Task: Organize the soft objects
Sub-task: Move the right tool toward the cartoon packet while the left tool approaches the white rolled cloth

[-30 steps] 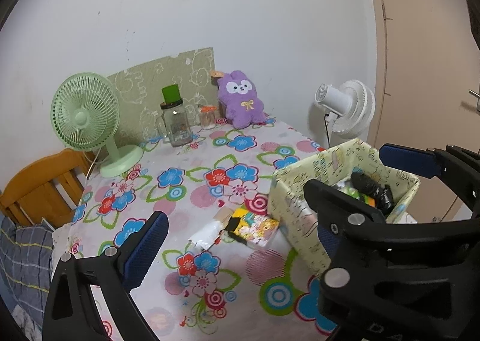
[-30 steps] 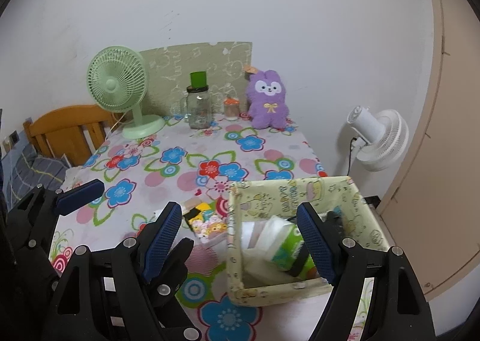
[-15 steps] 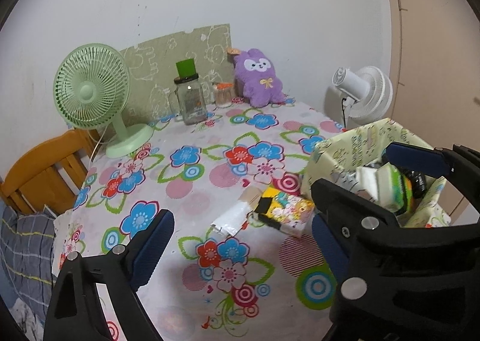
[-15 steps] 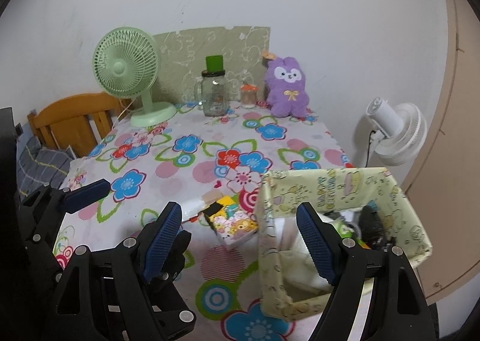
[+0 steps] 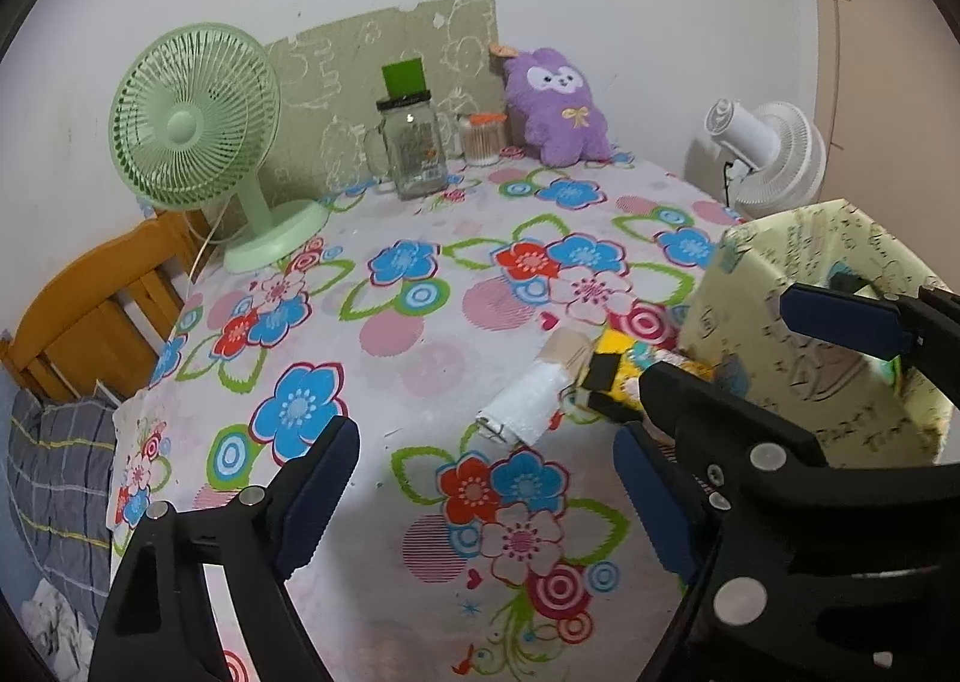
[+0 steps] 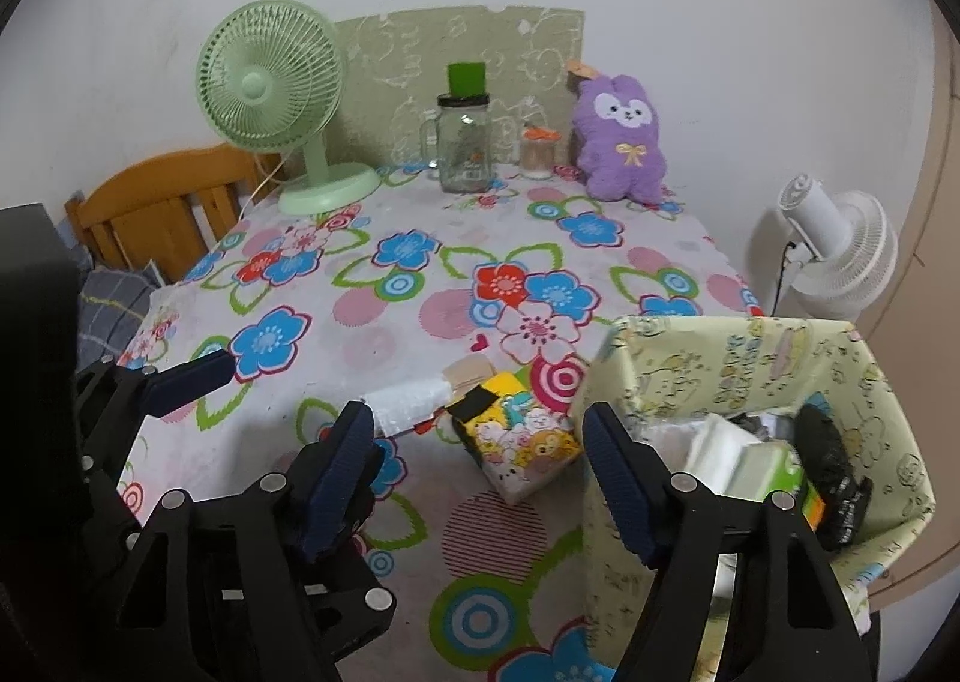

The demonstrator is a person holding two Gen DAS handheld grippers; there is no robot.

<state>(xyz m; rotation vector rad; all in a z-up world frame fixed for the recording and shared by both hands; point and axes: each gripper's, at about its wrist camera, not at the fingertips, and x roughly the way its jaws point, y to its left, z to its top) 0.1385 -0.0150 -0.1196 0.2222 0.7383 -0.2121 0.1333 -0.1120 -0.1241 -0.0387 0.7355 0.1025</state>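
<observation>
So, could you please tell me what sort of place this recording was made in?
Most likely a lived-in room at home, perhaps a bedroom: a table under a flowered tablecloth, a purple plush toy and a green desk fan against the wall, with a wooden bed frame alongside.

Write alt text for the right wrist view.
The right gripper, fingers open and empty, hovers over a floral tablecloth above a cartoon-printed packet beside a yellow fabric basket holding tissue packs. A green fan, glass jar and purple plush stand by the wall.
</observation>
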